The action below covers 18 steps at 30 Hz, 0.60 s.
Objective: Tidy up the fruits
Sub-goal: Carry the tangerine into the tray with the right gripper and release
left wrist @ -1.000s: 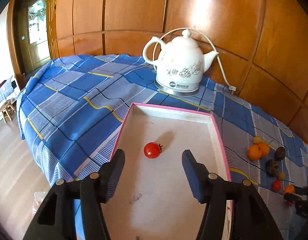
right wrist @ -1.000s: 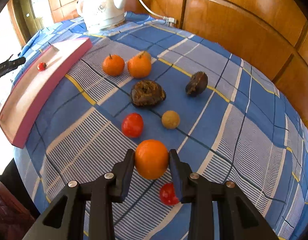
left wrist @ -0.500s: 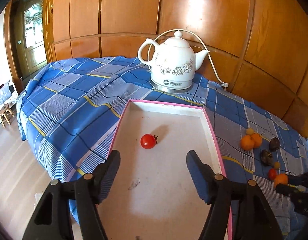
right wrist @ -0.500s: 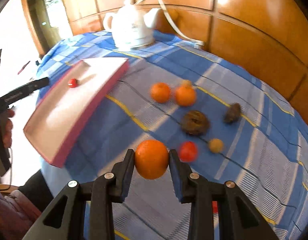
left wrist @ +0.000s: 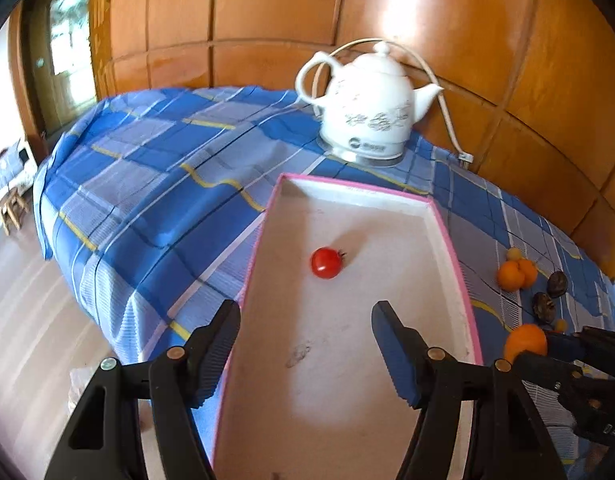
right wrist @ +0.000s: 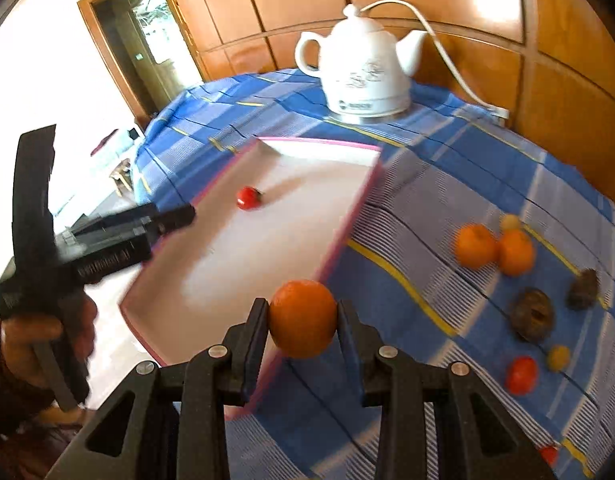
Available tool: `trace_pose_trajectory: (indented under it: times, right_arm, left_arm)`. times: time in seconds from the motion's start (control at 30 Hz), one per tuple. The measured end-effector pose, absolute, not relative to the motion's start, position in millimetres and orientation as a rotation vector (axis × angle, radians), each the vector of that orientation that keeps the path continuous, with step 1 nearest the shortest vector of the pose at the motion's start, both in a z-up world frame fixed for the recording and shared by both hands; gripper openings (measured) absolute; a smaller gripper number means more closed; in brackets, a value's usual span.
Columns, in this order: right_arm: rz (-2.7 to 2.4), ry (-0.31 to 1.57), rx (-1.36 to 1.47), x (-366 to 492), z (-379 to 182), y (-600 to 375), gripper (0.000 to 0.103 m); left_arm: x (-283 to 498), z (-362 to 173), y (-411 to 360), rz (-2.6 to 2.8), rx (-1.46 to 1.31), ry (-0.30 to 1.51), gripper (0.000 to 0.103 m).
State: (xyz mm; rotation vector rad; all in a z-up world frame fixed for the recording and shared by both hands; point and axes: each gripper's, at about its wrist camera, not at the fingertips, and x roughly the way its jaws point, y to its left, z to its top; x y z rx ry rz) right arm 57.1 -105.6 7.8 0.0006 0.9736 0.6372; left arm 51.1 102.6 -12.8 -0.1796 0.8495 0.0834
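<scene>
A pink-rimmed white tray (left wrist: 439, 210) lies on the blue checked cloth, and it also shows in the right wrist view (right wrist: 361, 196). One small red tomato (left wrist: 326, 263) (right wrist: 248, 198) sits in it. My left gripper (left wrist: 305, 346) is open and empty above the tray's near end. My right gripper (right wrist: 302, 322) is shut on an orange (right wrist: 302, 318) and holds it in the air by the tray's right edge; that orange also shows in the left wrist view (left wrist: 525, 342). Two oranges (right wrist: 493, 249), a red tomato (right wrist: 521, 375), dark fruits (right wrist: 533, 314) and small yellow fruits (right wrist: 557, 357) lie on the cloth at right.
A white electric kettle (left wrist: 369, 120) with its cord stands behind the tray, against the wooden wall panels (left wrist: 267, 20). The table's left edge (left wrist: 67, 248) drops to the floor. A door (right wrist: 139, 40) is at far left.
My right gripper has lifted the orange off the cloth and carried it left to the tray's edge. My left gripper has stayed open and drawn back slightly.
</scene>
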Motion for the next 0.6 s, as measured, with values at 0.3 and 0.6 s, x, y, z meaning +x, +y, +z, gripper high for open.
trace_pose_trajectory:
  times: [0.3, 0.6]
  right_arm:
    - [0.616, 1.012, -0.011, 93, -11, -57, 0.035]
    - [0.561, 1.016, -0.052, 103, -22, -44, 0.036]
  left_arm:
    - [47, -10, 116, 0.084, -0.205, 0.821, 0.066]
    - [42, -5, 103, 0.065, -0.152, 0.794, 0.066]
